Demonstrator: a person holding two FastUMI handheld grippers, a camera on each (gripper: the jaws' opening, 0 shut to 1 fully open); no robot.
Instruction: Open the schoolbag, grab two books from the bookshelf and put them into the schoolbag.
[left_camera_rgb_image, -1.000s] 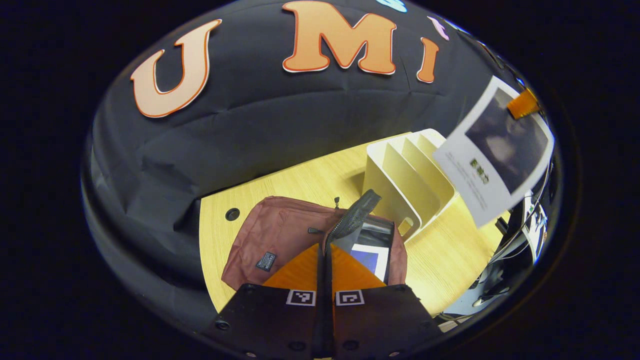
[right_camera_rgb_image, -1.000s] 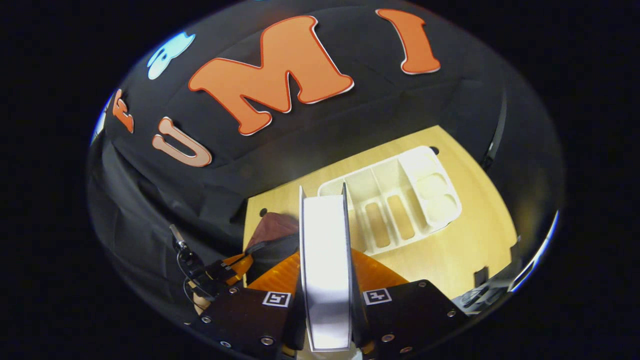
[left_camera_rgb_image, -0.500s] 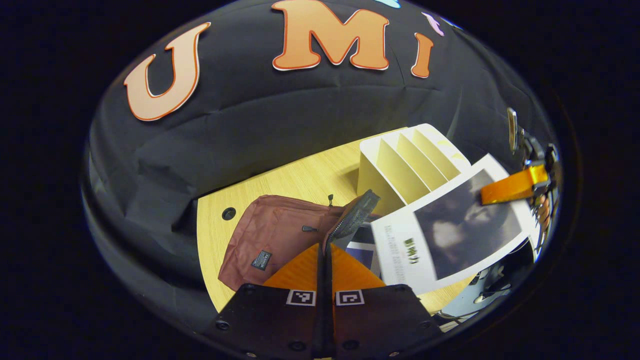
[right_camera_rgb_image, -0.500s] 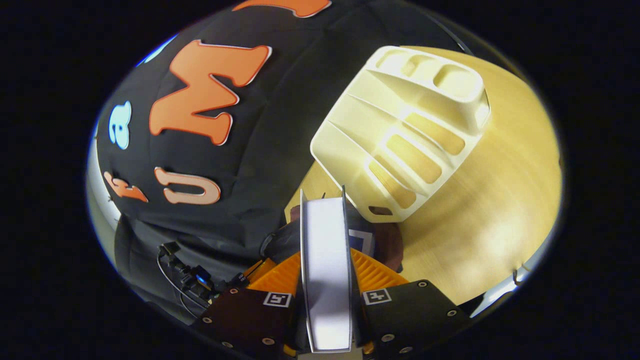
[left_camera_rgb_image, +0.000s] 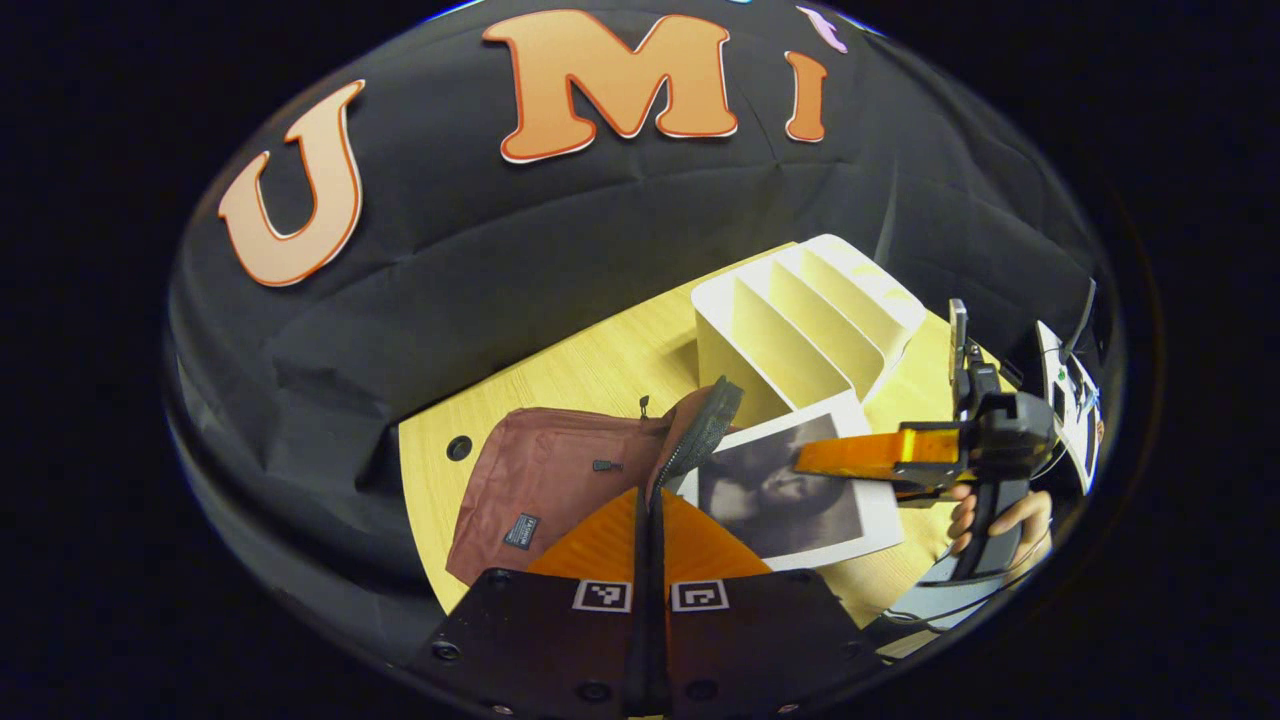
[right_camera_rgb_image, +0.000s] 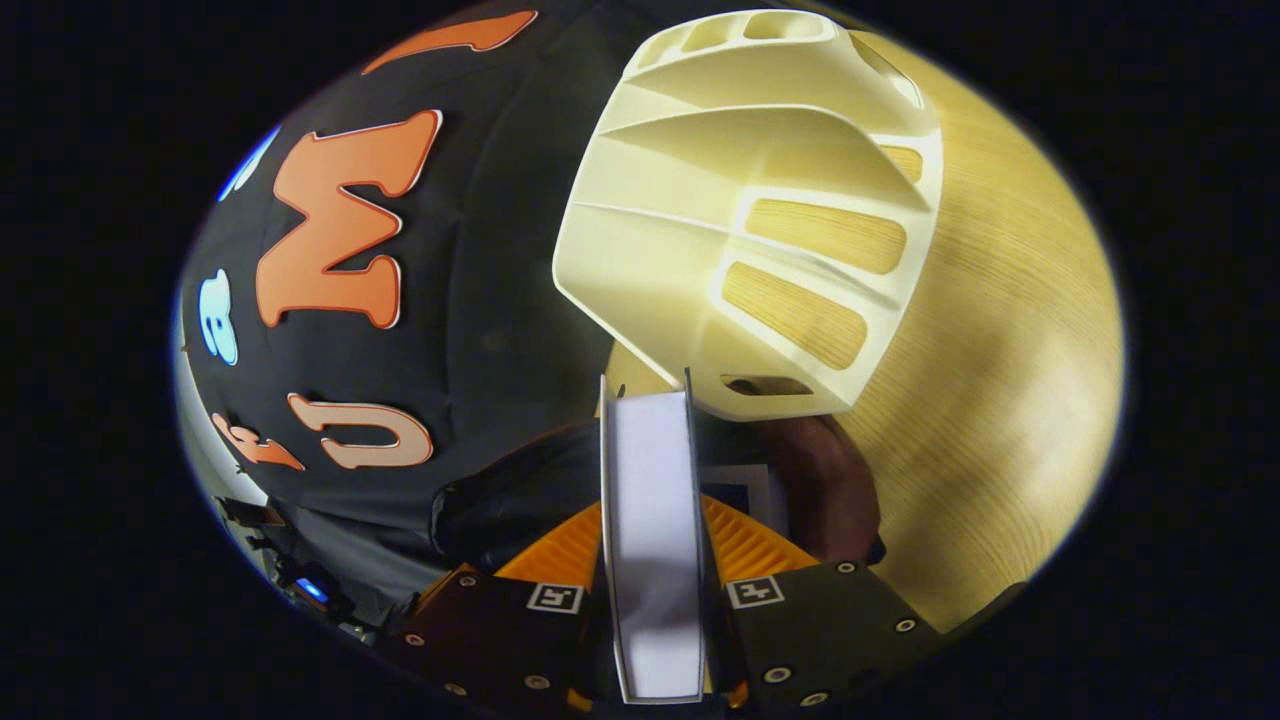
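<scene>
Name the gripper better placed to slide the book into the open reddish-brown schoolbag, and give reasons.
Right. The right gripper already clamps the white-covered book, poised at the reddish-brown fabric schoolbag. The left gripper is shut on the bag's dark zipper flap, holding it open.

Black screwed gripper (left_camera_rgb_image: 650, 540) bodies — square coded markers

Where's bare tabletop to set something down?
Free: the table strip between schoolbag and bookshelf along the wall, and the wood right of the bookshelf in the right gripper view. Crowded: the bag mouth, where the right gripper holds the book and the left gripper pinches the flap.
</scene>
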